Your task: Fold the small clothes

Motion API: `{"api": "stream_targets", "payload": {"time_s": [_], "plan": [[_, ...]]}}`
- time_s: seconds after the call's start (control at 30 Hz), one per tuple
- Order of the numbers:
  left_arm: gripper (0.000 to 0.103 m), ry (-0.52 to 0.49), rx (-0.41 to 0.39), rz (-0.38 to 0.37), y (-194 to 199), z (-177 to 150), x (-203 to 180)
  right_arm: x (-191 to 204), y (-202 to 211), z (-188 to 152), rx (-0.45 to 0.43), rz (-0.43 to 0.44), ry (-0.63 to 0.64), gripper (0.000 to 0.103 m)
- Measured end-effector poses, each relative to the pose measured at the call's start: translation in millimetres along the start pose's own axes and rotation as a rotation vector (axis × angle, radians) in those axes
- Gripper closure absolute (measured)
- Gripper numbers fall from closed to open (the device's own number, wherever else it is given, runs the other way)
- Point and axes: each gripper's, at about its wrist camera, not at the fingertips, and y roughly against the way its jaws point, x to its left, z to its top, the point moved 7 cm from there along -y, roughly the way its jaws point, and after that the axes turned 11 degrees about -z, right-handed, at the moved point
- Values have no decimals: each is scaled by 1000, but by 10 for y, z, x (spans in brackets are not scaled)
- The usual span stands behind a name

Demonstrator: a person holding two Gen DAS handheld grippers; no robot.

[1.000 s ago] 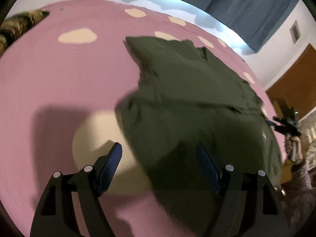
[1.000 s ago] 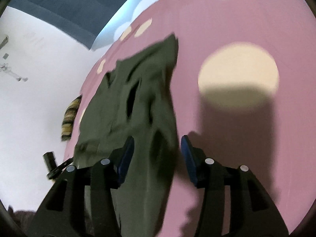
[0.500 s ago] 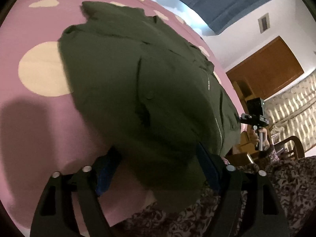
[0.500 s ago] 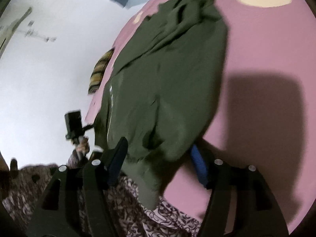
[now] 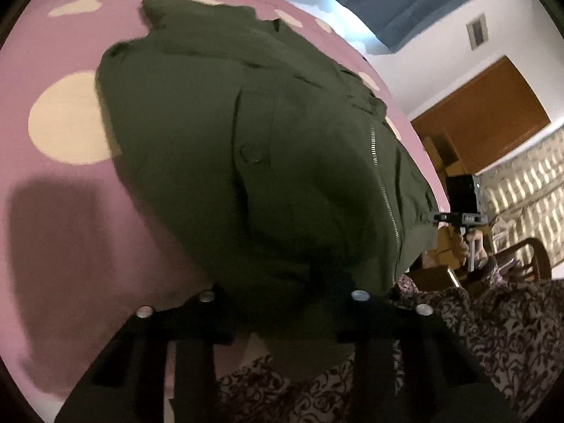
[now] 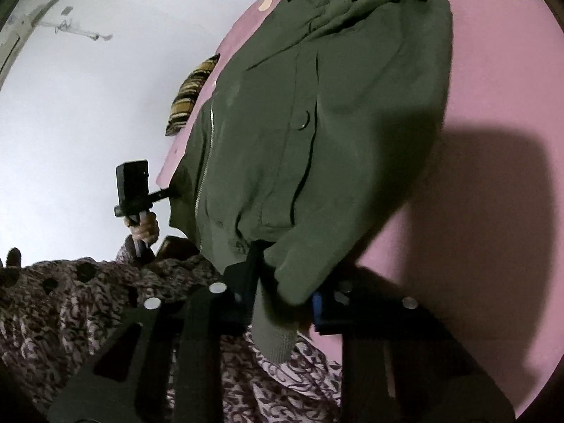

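The green jacket (image 5: pixel 253 162) is spread unfolded on the pink bedspread (image 5: pixel 63 232), filling mid-frame. Its near hem is being clamped by the closing left gripper (image 5: pixel 282 303) and right gripper (image 6: pixel 282 299); every fold is judged still outstanding.

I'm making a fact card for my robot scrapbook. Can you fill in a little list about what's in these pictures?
garment: dark green zip jacket, lying on the bed
bed cover: pink with cream spots
left gripper: jaws closing, jacket hem between them
right gripper: jaws closing, ribbed hem bunched between them
zipper: silver, runs down the front
pillow: striped, brown and yellow, at the far edge
folding: not yet begun
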Motion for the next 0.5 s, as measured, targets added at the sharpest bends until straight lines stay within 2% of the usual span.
{"api": "stream_targets", "payload": {"time_s": [0.1,0.13,0.27,0.4,0.5], "plan": [[82,-10,-25,-59,65,93,-89,36,147,51,-56,99,-38,85],[87,-5,-45,-98,118,114,-114,43,188,66,-69,122,-43,86],[88,78,-169,-289,327,402,-208,198,446,288,-190,266,-77,87],[89,111,-296,-374,492,828,-267,307,644,688,-291,375,-95,87],[89,147,-378,-403,560,1229,-207,271,689,1104,-340,424,-124,87]]}}
